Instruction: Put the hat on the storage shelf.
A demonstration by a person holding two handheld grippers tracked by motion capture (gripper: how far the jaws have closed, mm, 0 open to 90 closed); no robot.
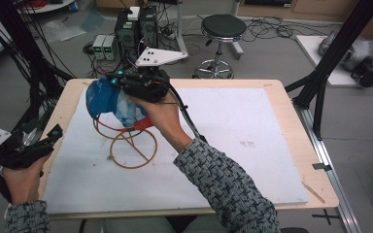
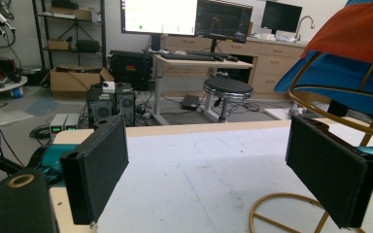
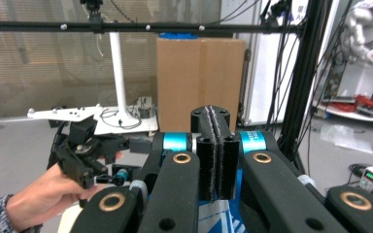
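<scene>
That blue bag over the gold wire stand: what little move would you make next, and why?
Probably lower the bag a little further onto the wire stand. The right gripper, jaws pressed together, holds it by the top, and it hangs draped over the stand's upper hoop rather than settled. The left gripper waits open at the table's edge, apart from both.

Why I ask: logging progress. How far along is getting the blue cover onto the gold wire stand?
Done: the right tongs are shut on the blue cover, over the gold wire stand. In hand: settling it onto the stand's top. Left: seating it and letting go; the left tongs are open.
</scene>
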